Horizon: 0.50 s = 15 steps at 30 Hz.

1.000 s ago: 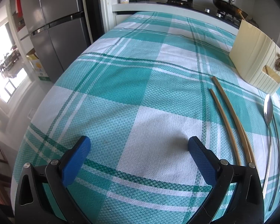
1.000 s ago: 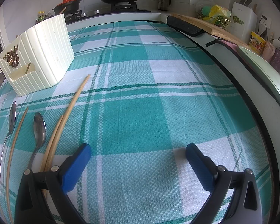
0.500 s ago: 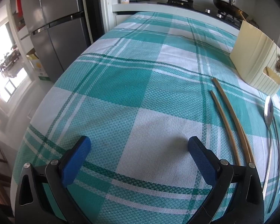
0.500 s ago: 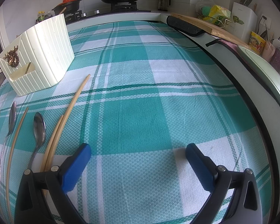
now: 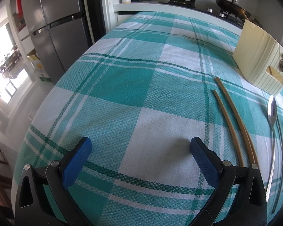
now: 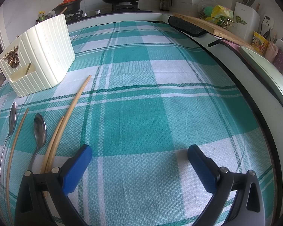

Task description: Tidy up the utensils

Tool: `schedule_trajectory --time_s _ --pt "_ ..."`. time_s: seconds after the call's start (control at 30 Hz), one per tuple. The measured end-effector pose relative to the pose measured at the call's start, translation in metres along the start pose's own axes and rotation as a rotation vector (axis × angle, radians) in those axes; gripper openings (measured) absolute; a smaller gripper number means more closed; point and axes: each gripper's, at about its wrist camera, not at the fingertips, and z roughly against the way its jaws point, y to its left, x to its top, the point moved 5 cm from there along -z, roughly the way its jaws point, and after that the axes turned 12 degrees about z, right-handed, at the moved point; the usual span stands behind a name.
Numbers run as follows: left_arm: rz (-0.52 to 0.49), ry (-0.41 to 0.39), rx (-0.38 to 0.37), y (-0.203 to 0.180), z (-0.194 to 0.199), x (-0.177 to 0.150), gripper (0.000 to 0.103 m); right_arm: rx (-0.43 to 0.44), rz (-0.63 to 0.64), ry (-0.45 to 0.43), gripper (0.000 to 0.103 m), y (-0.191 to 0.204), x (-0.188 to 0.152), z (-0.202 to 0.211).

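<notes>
Kitchen surface (image 6: pixel 141 98) under a teal plaid cloth. Chopsticks (image 6: pixel 73 105) and spoons (image 6: pixel 40 128) lie near-left, before a cream utensil holder (image 6: pixel 41 54) at far left. Best to lift one piece by mid-shaft. Left hand-held gripper (image 5: pixel 141 149) and right hand-held gripper (image 6: pixel 139 151) hover spread wide, empty.
</notes>
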Motion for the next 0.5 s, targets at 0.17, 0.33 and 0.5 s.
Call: schedule_trajectory --time_s 0.17,0.33,0.5 --pt "0.002 -0.001 -0.001 0.0001 -0.0006 -0.0001 0.103 -0.001 0.000 0.000 0.103 0.0001 0.0000 -0.0001" --pt "0.005 0.000 -0.014 0.0007 -0.0007 0.0002 0.103 -0.001 0.000 0.000 0.103 -0.0004 -0.0003 -0.0001" --pt "0.004 -0.001 -0.011 0.0010 -0.0005 0.0002 0.103 -0.001 0.000 0.000 0.103 0.0002 0.0000 0.0000"
